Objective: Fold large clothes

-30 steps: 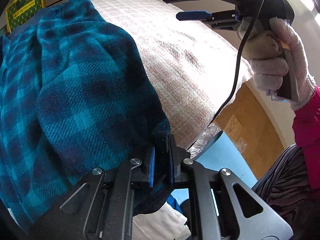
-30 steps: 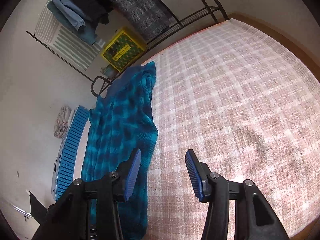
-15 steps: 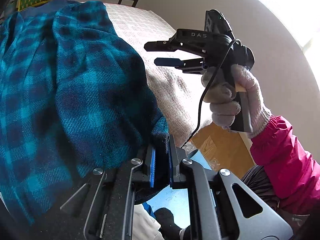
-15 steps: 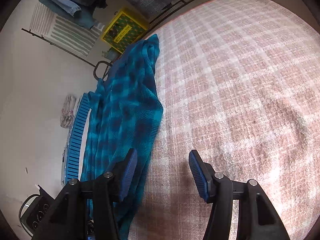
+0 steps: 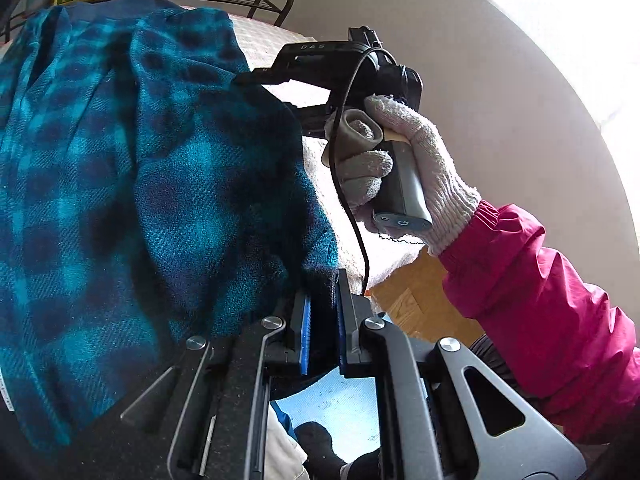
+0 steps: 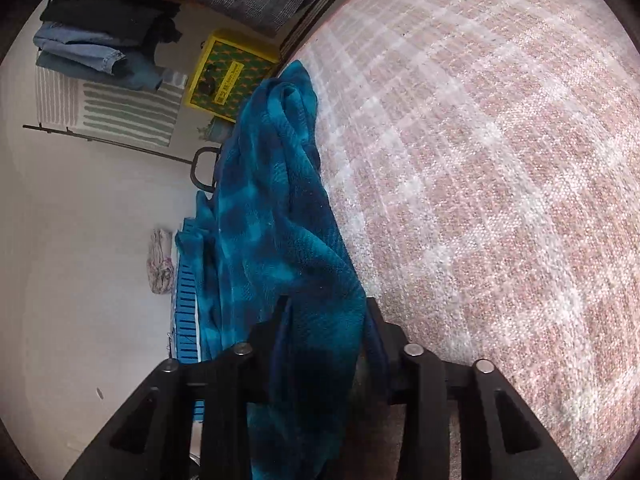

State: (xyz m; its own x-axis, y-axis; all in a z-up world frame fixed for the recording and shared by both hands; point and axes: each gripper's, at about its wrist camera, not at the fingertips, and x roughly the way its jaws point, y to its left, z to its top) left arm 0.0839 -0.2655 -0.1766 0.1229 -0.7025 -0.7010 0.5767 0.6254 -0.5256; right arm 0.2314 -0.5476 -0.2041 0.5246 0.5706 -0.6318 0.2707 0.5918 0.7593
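A: Checking the left claw [image 5: 320, 326]: its blue pads are clamped on a dark edge of the teal checked shirt [image 5: 140, 184], with only the cloth's thickness between them.

B: Right claw [image 6: 326, 340]?

A: Jaws are closing, and a fold of the shirt [image 6: 280, 216] is seen bunched between the fingers. Whether the pads already press the cloth cannot be told; they are hidden under it. From the left view, the claw is held by a white-gloved hand [image 5: 416, 168] with a pink sleeve [image 5: 540, 300].

B: Shirt location?

A: It is draped along the edge of the bed [image 6: 500, 180], on the pink checked cover, and is lifted at the near end by both claws. A yellow box [image 6: 228, 76] and a metal clothes rack [image 6: 120, 144] are seen behind it.
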